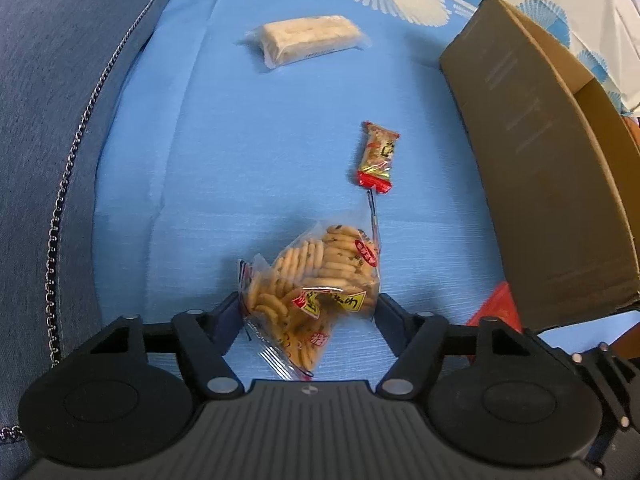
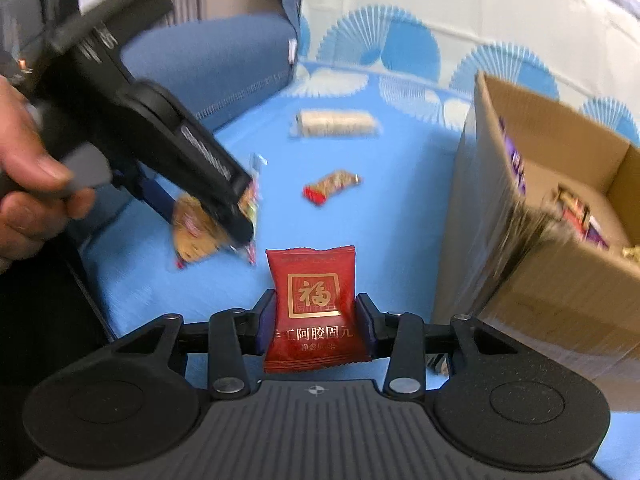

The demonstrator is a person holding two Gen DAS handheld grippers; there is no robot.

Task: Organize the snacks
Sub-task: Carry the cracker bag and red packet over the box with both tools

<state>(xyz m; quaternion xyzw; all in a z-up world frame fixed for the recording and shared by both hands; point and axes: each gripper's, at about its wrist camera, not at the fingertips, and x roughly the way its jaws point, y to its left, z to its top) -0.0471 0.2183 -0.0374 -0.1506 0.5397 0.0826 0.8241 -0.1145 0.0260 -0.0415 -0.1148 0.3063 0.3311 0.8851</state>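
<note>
Two grippers are at work over a blue bedsheet (image 1: 192, 152) with white fan patterns. On the left, the left gripper (image 1: 308, 312) points steeply down with a clear bag of small biscuits (image 1: 320, 280) between its fingers; both pads touch the sides of the bag, so it looks pinched, though the bag also lies on the sheet. From the other side I see a hand (image 2: 24, 184) wrapped round that gripper's handle. To the right, the right gripper (image 2: 316, 320) is pinching a red sachet with a gold square emblem (image 2: 312, 304), which stands upright between the pads, just above the sheet. Farther off on the sheet lies a small red-ended candy (image 1: 376, 158), alone, and beyond it a pale bar in clear wrap (image 1: 308, 38), well apart from the rest. An open cardboard box (image 2: 560, 280) stands along the right side, with several wrapped snacks (image 2: 576, 216) already in it, too blurred to name. A blue-grey cushion with a chain trim (image 1: 60, 120) borders the sheet on the left
</note>
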